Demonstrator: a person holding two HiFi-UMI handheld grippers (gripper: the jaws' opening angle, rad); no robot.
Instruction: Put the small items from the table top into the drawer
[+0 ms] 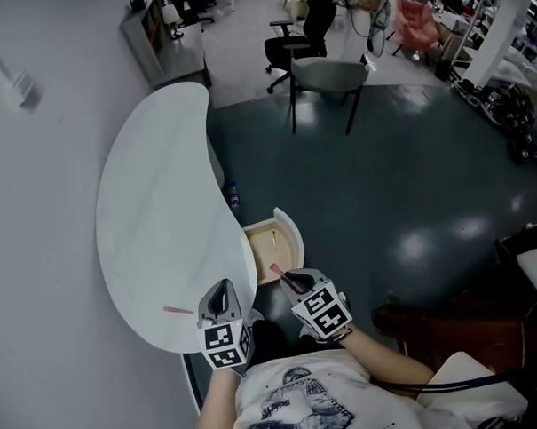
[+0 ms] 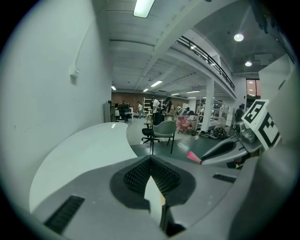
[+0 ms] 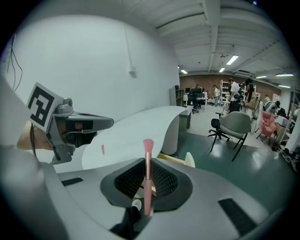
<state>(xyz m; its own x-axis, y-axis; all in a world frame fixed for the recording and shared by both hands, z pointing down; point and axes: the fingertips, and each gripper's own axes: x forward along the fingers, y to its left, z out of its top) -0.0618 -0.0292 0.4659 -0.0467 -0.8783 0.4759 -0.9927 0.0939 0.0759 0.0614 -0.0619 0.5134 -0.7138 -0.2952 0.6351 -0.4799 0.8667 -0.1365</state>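
My right gripper (image 1: 287, 276) is shut on a pink makeup brush (image 3: 147, 178), whose bristle tip (image 1: 274, 269) hangs just in front of the open wooden drawer (image 1: 287, 231). A thin stick (image 1: 273, 241) lies in the drawer. My left gripper (image 1: 220, 296) is over the near edge of the white table (image 1: 161, 196). Its jaws are closed on a thin white piece (image 2: 153, 199) that I cannot identify. A small pink item (image 1: 177, 309) lies on the table just left of the left gripper. From the left gripper view, the right gripper (image 2: 225, 150) appears at the right with the pink bristle tip (image 2: 193, 156).
A white wall runs along the table's left side. A grey chair (image 1: 326, 78) and a black office chair (image 1: 289, 44) stand farther off on the dark floor. A small blue thing (image 1: 233, 197) lies by the table base. Dark furniture (image 1: 451, 326) stands at my right.
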